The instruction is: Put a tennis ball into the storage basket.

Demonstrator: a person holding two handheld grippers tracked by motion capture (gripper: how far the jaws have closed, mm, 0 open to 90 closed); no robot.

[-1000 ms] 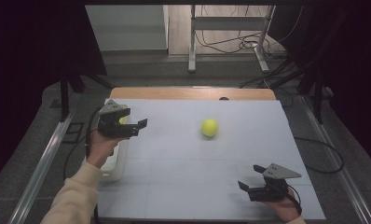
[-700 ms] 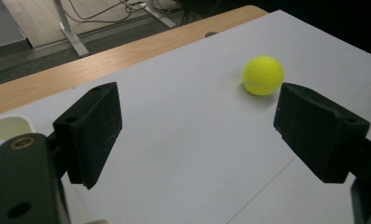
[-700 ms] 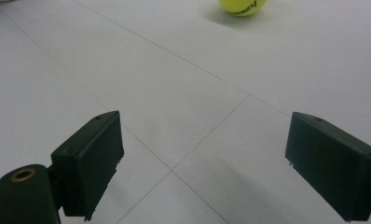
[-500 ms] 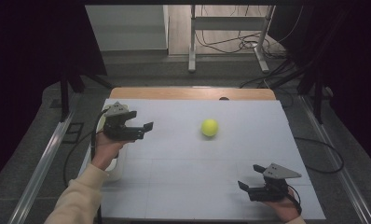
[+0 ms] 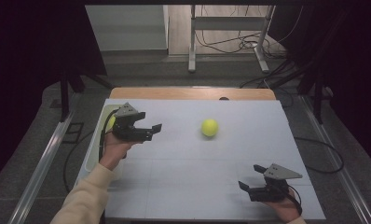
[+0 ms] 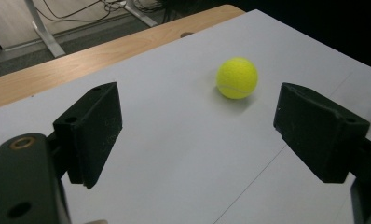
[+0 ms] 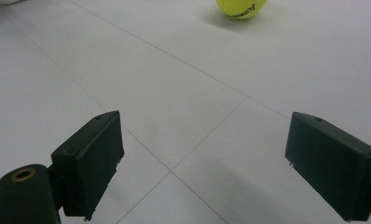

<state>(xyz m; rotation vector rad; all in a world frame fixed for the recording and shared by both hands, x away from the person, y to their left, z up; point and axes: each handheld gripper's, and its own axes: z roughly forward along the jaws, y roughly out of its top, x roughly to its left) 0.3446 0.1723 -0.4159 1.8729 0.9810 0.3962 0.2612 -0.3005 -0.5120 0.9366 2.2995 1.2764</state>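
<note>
Between both tools, tennis ball (image 5: 209, 127) on white table (image 5: 183, 172), white bin (image 5: 96, 144) beside left tool (image 5: 152, 130), right tool (image 5: 247, 186), both apart.

Black two-jaw grippers topped by grey three-cornered plates, black cables trailing; cream sleeve (image 5: 88, 193).

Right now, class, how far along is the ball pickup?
Done: the left tongs are open and aimed at the ball. In hand: nothing; the ball lies untouched on the table. Left: reach it, close on it and lift. The right tongs sit open, apart.
</note>
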